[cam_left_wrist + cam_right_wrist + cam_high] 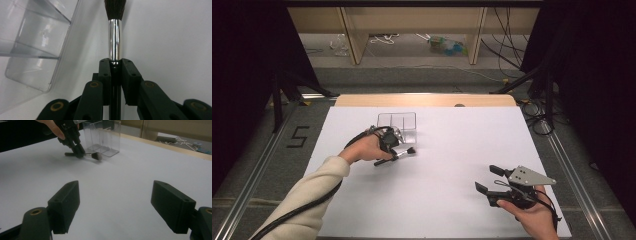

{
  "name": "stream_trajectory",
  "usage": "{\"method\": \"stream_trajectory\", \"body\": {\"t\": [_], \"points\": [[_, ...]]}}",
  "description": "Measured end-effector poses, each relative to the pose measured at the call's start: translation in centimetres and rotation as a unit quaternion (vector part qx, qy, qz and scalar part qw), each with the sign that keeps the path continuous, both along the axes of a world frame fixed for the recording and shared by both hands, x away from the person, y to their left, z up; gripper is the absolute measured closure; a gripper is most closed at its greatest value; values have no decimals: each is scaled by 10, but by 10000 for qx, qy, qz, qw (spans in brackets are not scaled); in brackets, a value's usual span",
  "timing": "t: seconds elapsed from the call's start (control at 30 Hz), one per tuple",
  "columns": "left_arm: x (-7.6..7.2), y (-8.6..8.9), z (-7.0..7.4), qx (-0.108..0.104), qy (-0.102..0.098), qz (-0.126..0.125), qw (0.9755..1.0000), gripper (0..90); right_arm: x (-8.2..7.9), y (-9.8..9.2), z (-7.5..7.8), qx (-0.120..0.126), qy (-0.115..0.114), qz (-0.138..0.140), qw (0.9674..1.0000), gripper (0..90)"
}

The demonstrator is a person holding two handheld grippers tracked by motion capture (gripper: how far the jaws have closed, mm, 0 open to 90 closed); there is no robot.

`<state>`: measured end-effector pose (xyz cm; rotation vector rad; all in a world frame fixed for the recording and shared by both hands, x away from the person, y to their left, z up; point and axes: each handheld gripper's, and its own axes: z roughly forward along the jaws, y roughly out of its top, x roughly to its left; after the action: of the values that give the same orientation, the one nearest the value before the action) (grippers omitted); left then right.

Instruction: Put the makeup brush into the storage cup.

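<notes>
Near the middle left of the high view, the left gripper [396, 154] has its 2 jaws clamped on a light, thin brush [115, 30] with soft bristles, best held by its hard handle, just beside the clear box [397, 120], while the right gripper [493, 180] has its jaws wide apart.

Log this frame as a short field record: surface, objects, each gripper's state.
surface: white table cover
objects: makeup brush; clear divided organizer
left gripper: shut on the brush handle, just below the silver ferrule
brush pose: roughly level, bristles pointing away from the hand, beside the organizer, not inside it
brush contact with table: cannot tell
right gripper: open, holding nothing, near the table's near right corner, apart from the brush and organizer
</notes>
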<state>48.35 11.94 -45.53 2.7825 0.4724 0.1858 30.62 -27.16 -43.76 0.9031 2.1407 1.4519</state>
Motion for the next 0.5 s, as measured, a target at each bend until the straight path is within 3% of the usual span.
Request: {"method": "stream_trajectory", "body": {"t": [0.27, 0.5], "points": [[-6, 5, 7, -464, -275, 176, 9984, 791, 0, 0, 0, -26, 27, 0, 10000, 242], [-14, 13, 12, -907, -450, 369, 9942, 791, 0, 0, 0, -20, 11, -22, 10000, 242]]}}
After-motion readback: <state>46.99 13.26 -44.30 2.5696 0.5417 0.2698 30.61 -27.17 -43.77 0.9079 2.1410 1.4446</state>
